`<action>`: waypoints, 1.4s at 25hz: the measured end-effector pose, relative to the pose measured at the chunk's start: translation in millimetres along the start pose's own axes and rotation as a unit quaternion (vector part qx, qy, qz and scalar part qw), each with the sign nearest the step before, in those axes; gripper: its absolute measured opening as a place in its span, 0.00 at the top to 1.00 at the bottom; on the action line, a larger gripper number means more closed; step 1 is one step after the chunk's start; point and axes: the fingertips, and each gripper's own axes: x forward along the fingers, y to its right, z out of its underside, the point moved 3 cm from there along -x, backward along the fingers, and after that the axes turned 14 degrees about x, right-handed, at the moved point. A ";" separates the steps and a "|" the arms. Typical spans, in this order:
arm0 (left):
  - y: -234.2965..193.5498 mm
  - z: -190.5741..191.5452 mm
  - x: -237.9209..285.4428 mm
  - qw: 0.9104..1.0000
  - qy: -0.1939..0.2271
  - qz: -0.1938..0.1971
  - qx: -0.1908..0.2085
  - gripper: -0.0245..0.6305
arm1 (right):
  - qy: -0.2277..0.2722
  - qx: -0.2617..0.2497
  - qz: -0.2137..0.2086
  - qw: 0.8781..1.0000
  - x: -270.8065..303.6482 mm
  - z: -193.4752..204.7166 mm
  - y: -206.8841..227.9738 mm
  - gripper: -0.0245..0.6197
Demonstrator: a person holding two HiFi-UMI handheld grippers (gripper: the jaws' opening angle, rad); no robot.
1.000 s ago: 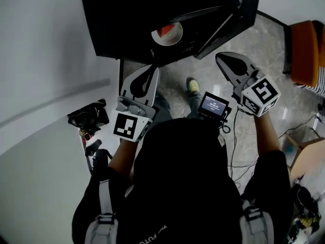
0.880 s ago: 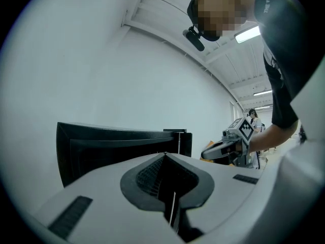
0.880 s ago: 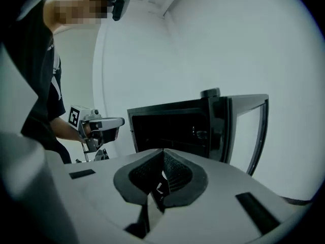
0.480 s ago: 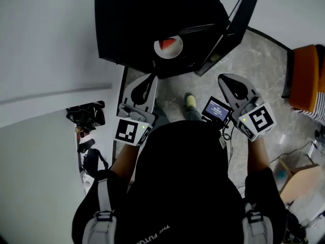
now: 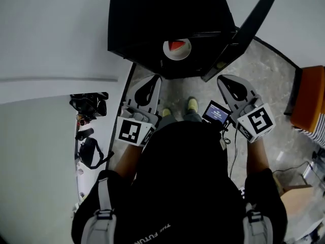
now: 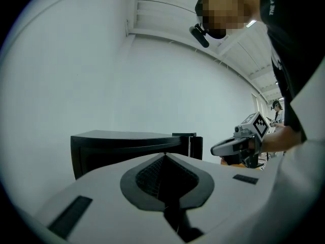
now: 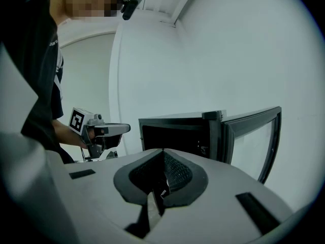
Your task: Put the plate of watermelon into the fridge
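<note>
- Left gripper (image 5: 153, 80): jaws clenched together, nothing between them, pointing level at the fridge (image 5: 152, 19).
- Right gripper (image 5: 224, 80): jaws also closed tight, empty, tipped slightly down.
- Both are side by side in front of the person, just short of the fridge and touching nothing.
- Plate (image 5: 177, 49) with red watermelon (image 5: 176, 45) lies inside the open fridge, at 12 o'clock from the gap between the grippers. It looks near the front edge of its shelf, and neither tool is on it.
- Door (image 5: 248, 27) stands swung open, at 1 o'clock from the right gripper.
- Small lit screen (image 5: 216, 112) sits at the person's chest, just beside the right gripper at its 8 o'clock.
- Step: placing looks done, with the plate in and both tools free.
- Next, probably: shut the door. The right gripper is nearer, so it would go round to the door's outer face at 1–2 o'clock and push it toward 10 o'clock. Closed jaws suit a push.
- Risk: can't tell whether the door clears the plate. It may need a nudge deeper toward 12 o'clock first.
</note>
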 end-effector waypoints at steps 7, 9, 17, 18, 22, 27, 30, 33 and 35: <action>-4.0 -4.7 -5.2 1.000 0.007 0.004 -0.012 0.94 | 0.006 -0.003 0.012 1.000 1.0 -1.5 -8.5 0.94; -6.2 -4.3 -12.6 1.000 0.010 0.003 -0.012 0.94 | 0.009 -0.002 0.019 1.000 -0.5 -0.3 -14.7 0.94; -7.1 -8.2 -71.4 1.000 0.024 -0.003 -0.019 0.94 | 0.029 -0.019 0.029 0.999 -8.1 0.2 -69.5 0.94; -7.4 -8.0 -79.6 0.999 0.025 -0.005 -0.020 0.94 | 0.031 -0.021 0.027 0.999 -8.5 1.9 -77.0 0.94; -10.9 -4.8 -119.4 0.999 0.032 -0.009 -0.008 0.94 | 0.040 -0.023 0.028 0.999 -10.7 11.9 -113.9 0.94; -18.1 2.8 -179.2 0.999 0.052 -0.017 -0.003 0.94 | 0.045 -0.023 0.029 0.998 -7.0 37.0 -172.7 0.94; -13.7 0.7 -208.6 0.998 0.056 -0.025 -0.001 0.94 | 0.044 -0.027 0.029 0.998 -16.0 47.9 -199.2 0.94; -8.7 -0.3 -234.8 0.998 0.060 -0.030 -0.002 0.94 | 0.041 -0.028 0.030 0.998 -24.8 59.0 -221.9 0.94; -4.6 -0.1 -254.0 0.998 0.059 -0.032 -0.002 0.94 | 0.039 -0.030 0.031 0.998 -31.0 67.5 -238.3 0.94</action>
